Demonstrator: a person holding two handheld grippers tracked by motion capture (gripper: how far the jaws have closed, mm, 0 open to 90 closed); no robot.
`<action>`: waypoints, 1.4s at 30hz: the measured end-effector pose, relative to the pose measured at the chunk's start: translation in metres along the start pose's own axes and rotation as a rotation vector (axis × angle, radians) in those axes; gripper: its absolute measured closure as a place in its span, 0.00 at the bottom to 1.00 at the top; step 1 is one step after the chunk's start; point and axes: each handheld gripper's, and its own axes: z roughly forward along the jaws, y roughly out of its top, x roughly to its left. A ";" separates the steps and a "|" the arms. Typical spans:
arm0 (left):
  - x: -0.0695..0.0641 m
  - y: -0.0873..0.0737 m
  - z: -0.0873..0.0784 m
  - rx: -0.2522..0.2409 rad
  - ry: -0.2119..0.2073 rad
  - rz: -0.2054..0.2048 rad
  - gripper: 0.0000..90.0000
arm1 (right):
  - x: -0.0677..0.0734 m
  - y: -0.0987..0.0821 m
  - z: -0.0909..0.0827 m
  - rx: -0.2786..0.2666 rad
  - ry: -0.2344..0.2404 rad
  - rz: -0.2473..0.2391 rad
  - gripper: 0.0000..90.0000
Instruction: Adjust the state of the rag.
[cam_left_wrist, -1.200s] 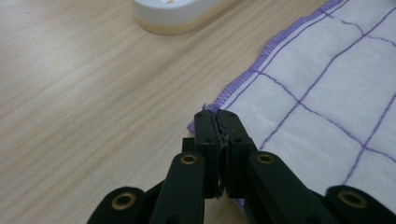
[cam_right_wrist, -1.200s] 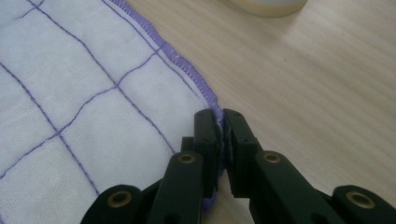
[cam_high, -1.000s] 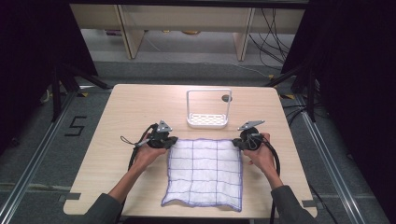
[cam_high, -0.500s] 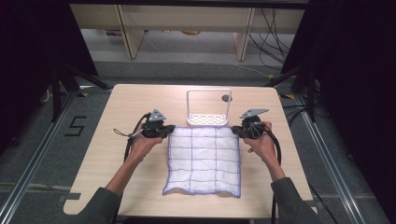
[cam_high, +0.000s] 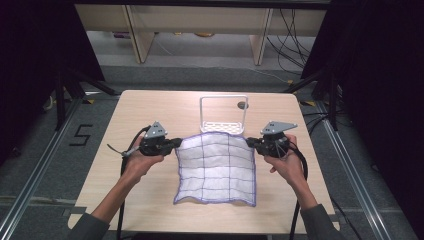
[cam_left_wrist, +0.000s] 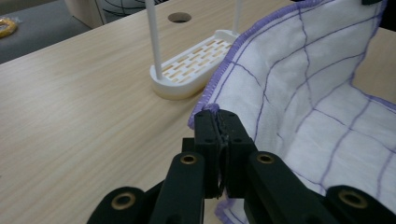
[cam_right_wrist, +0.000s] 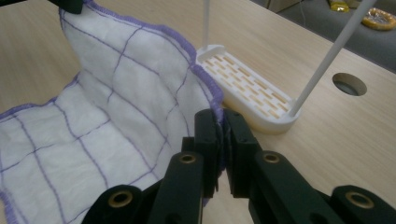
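So the cloth (cam_high: 216, 167) (white, purple grid lines and purple hem) is held up by its 2 far corners, right in front of the white rack (cam_high: 223, 116) that stands near the far middle of the table (cam_high: 150, 107). The left gripper (cam_high: 173, 143) has the corner on the rack's left side, and the right gripper (cam_high: 251, 141) has the corner on the rack's right side, so the cloth's top edge runs straight across, parallel to the rack's bar. That top edge sits just on the near side of the rack base, about touching it from above as far as I can tell. The rest of the cloth drapes back toward the person and its near hem lies on the table.

Both sets of jaws are pressed together on the hem, with a sliver of purple edge pinched between the pads in each gripper view.

My guess is the cloth goes over the rack bar next. The rack lies dead ahead of both grippers, roughly equally near each, so it'd be a lift up and forward.
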 end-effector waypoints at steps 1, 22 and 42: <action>0.000 0.000 0.000 0.000 0.000 0.000 0.96 | 0.000 0.000 0.000 0.000 0.000 0.000 0.95; -0.059 -0.057 -0.032 0.058 -0.095 0.159 0.95 | 0.046 -0.055 -0.029 0.015 0.061 -0.100 0.93; -0.084 -0.093 -0.050 0.059 -0.164 0.054 0.72 | 0.076 -0.105 -0.045 0.057 0.146 -0.018 0.66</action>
